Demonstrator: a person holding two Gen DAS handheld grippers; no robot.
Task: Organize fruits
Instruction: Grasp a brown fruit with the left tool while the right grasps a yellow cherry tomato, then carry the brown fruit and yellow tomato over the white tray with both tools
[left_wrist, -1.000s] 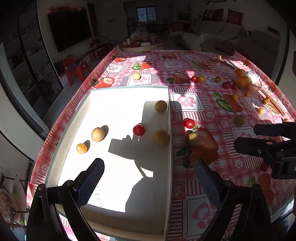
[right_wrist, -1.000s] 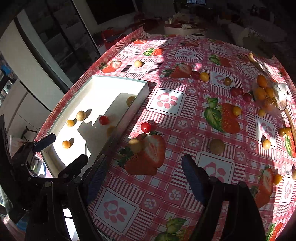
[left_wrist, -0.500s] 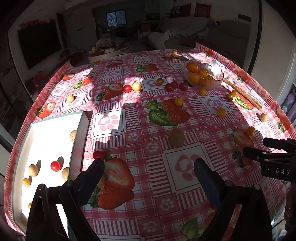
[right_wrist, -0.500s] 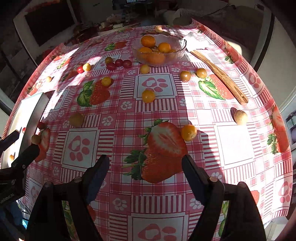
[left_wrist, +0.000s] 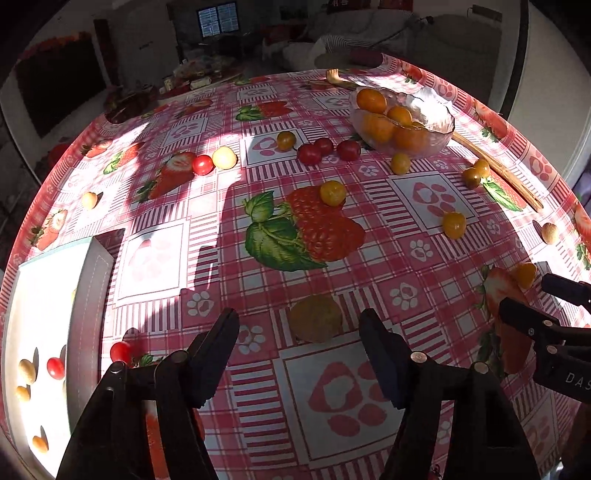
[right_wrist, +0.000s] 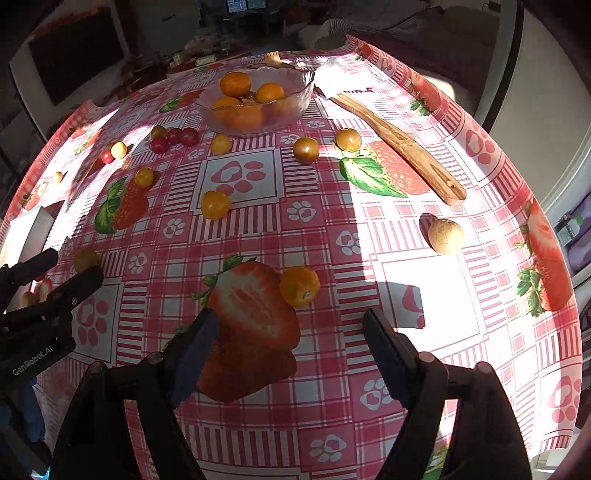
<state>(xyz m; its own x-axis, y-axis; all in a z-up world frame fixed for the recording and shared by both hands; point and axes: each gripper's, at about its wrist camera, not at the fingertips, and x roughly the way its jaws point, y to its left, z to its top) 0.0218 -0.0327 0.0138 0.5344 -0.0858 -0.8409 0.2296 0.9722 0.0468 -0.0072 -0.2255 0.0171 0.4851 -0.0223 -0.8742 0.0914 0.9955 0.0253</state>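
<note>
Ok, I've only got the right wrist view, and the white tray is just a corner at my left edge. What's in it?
Observer: The white tray holds a red tomato and at least three tan or yellow fruits.
Operator: Is the left gripper holding anything?
Observer: No. The left gripper has just been closing its jaws, but they stand clear on either side of a brown fruit.
Operator: Any strays by the tray?
Observer: A stray tomato lies on the tablecloth just outside the tray's wall.

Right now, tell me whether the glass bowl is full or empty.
Partly full: the glass bowl holds several oranges, with room left.
</note>
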